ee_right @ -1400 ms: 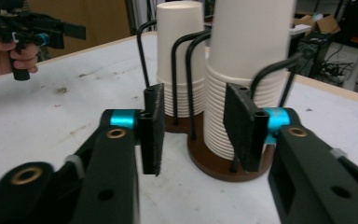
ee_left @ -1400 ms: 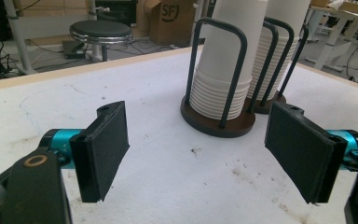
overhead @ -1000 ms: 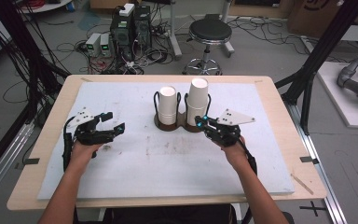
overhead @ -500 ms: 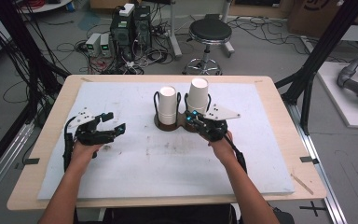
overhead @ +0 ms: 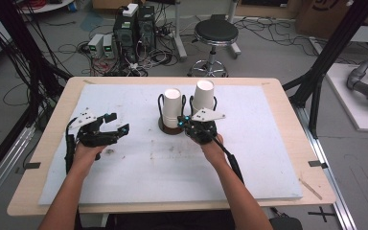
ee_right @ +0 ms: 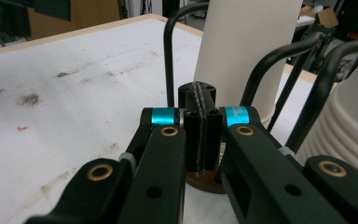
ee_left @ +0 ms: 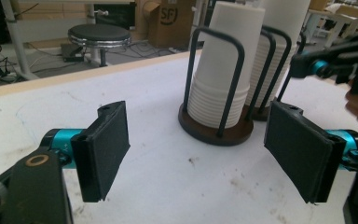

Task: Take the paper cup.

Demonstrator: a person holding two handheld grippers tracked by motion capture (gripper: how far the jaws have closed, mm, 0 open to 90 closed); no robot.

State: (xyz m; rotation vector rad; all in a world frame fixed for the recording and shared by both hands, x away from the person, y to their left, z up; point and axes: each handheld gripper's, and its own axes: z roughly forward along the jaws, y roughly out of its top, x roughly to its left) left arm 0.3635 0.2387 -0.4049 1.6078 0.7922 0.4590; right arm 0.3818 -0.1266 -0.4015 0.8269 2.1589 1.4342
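Two stacks of white paper cups stand in black wire holders on round brown bases at the table's middle: the left stack (overhead: 172, 106) and the taller right stack (overhead: 204, 95). My right gripper (overhead: 187, 120) sits just in front of them, by their bases. Its jaws are shut, pad against pad, with nothing between them (ee_right: 200, 116). A cup stack (ee_right: 247, 51) rises straight ahead of it, and a second one (ee_right: 354, 126) is close on the right. My left gripper (overhead: 118, 125) rests to the left, open (ee_left: 200, 154), facing the nearer stack (ee_left: 223, 70) from a distance.
A white mat (overhead: 268, 158) covers the wooden table (overhead: 294, 103), with dirty smudges (overhead: 153, 155) near its middle. Beyond the far edge are a black stool (overhead: 215, 33), computer boxes (overhead: 134, 24) and floor cables. Black frame posts (overhead: 326, 57) stand at the right.
My right gripper has moved left, toward the cup holders, and now sits at their bases. The left gripper has stayed in place, still open.
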